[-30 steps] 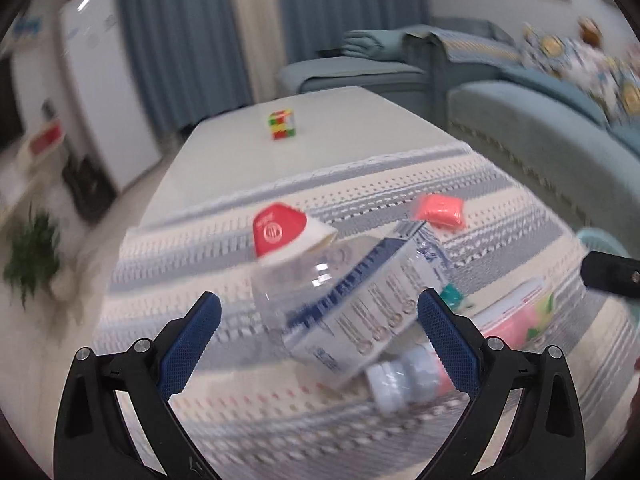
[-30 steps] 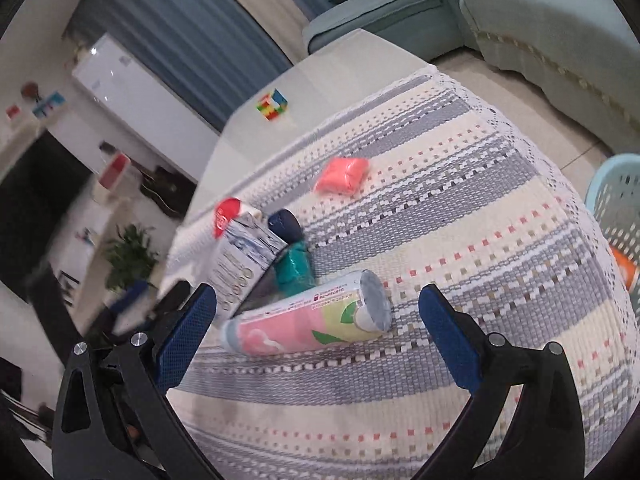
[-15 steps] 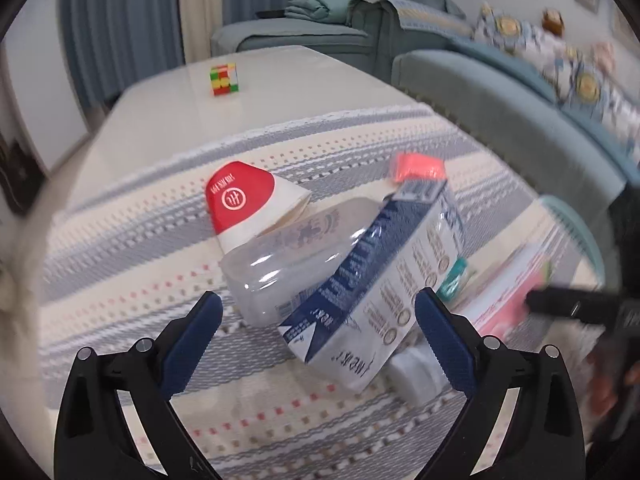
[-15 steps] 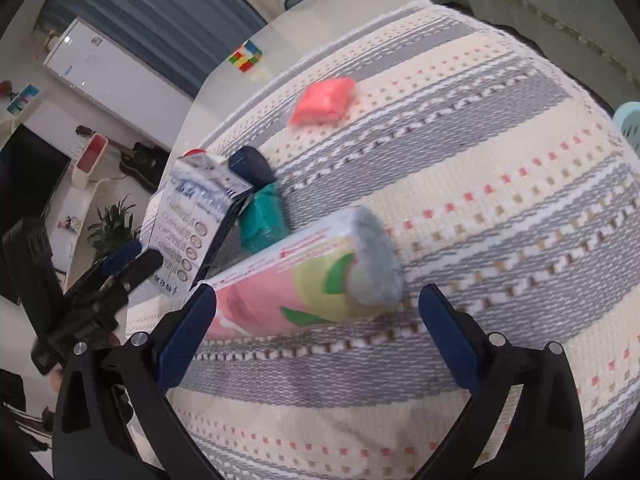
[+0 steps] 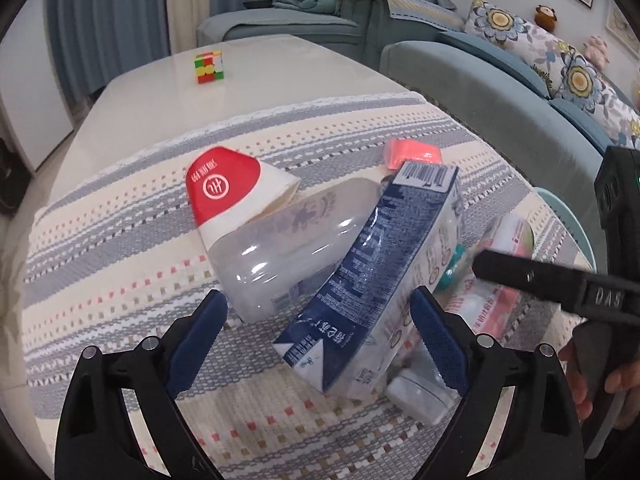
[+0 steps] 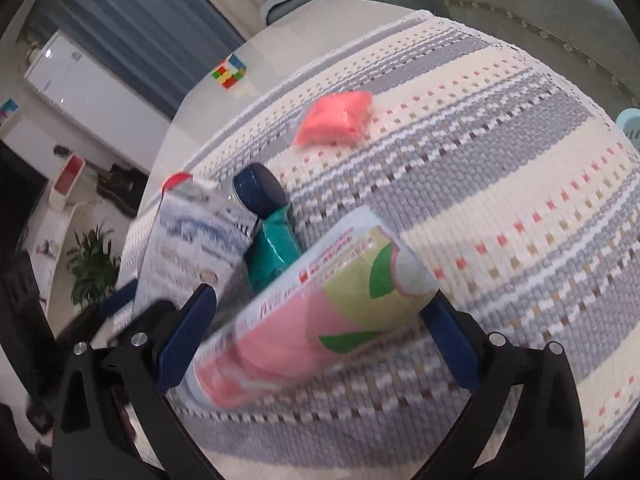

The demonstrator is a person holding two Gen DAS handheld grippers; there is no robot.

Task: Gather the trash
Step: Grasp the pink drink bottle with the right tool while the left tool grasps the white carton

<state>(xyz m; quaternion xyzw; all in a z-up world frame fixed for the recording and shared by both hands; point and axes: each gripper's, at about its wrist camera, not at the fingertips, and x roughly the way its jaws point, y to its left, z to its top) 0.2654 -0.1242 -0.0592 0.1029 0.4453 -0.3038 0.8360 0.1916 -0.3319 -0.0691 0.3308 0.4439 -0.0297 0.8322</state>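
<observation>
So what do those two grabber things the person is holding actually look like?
Each hand-held gripper, left and right, is a black plastic fork with silver bolts, ending in two fingers with textured dark-blue pads. The right one's side reads "DAS". No cables or sleeves show.

Soft even indoor light, fisheye-bent edges, motion blur in right wrist view

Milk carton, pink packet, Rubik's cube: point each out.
milk carton (image 5: 372, 276), left wrist view, dark blue side panel.
pink packet (image 6: 334, 118), right wrist view, middle of the wrapper.
Rubik's cube (image 5: 209, 67), left wrist view, front face.
</observation>
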